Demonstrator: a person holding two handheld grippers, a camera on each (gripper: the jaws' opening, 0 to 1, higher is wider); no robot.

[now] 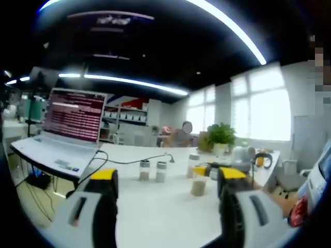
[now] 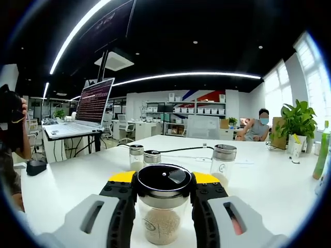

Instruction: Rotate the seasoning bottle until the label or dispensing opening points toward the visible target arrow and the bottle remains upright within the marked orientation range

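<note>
Holding the seasoning bottle (image 2: pixel 163 206) upright between my right gripper (image 2: pixel 163 194)'s jaws, closed on its glass sides just under the black lid, I have the grasp done. No target arrow is visible on the white table (image 2: pixel 269 186), so I judge the rotation still ahead. My left gripper (image 1: pixel 168 181) hovers with jaws apart, empty, facing two small shakers (image 1: pixel 152 171) farther along the table.
</note>
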